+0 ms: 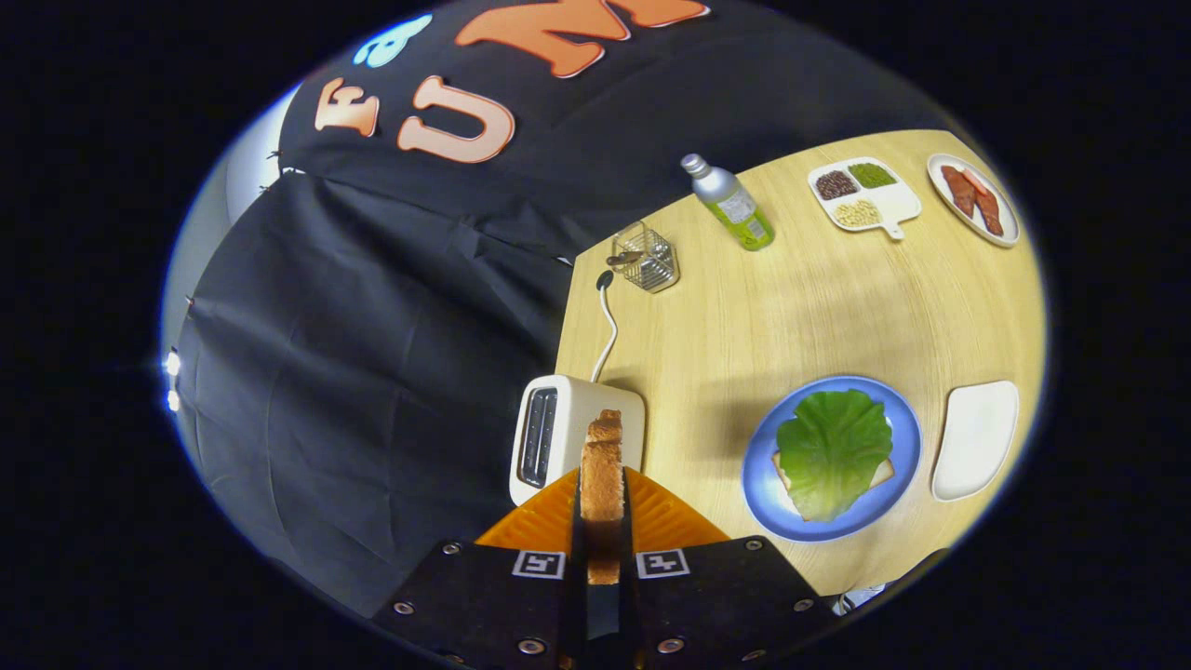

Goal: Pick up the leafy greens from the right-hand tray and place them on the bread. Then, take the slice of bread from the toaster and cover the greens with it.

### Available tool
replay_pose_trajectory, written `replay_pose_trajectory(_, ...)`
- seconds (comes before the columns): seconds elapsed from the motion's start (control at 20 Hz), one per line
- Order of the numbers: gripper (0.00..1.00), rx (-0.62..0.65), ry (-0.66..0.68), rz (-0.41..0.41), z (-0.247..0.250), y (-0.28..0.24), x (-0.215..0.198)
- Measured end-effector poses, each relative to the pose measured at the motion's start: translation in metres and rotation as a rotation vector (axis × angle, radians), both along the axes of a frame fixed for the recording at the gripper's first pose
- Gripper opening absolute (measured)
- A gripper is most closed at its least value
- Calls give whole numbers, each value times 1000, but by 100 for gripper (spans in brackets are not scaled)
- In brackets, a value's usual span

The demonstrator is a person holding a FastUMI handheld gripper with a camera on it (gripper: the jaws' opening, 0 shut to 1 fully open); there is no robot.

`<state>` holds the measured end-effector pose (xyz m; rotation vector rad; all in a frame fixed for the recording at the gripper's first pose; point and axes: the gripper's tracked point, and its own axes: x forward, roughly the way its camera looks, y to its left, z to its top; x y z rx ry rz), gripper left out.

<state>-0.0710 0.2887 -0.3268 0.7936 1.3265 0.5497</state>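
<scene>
My gripper (pixel 602 498) is shut on a slice of toasted bread (pixel 602 475), held edge-on between the fingers and lifted above the white toaster (pixel 558 437). The toaster stands at the table's left edge, and one dark slot shows on its top. To the right of the fingers a blue plate (pixel 758 465) carries a bread slice (pixel 879 475) with a green lettuce leaf (pixel 833 447) lying on top and covering most of it. Right of the plate lies a white tray (pixel 977 437) with nothing on it.
The toaster's white cable (pixel 609 326) runs back toward a clear wire holder (pixel 649 258). Further back stand a silver and green bottle (pixel 735 205), a divided white dish (pixel 865 197) of seeds and a plate of reddish strips (pixel 972 197). The wooden table (pixel 791 307) ends just left of the toaster.
</scene>
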Motion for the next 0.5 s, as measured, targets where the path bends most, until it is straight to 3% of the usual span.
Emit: replay_pose_trajectory(0.5, 14, -17, 169, -16, -98, -47, -40)
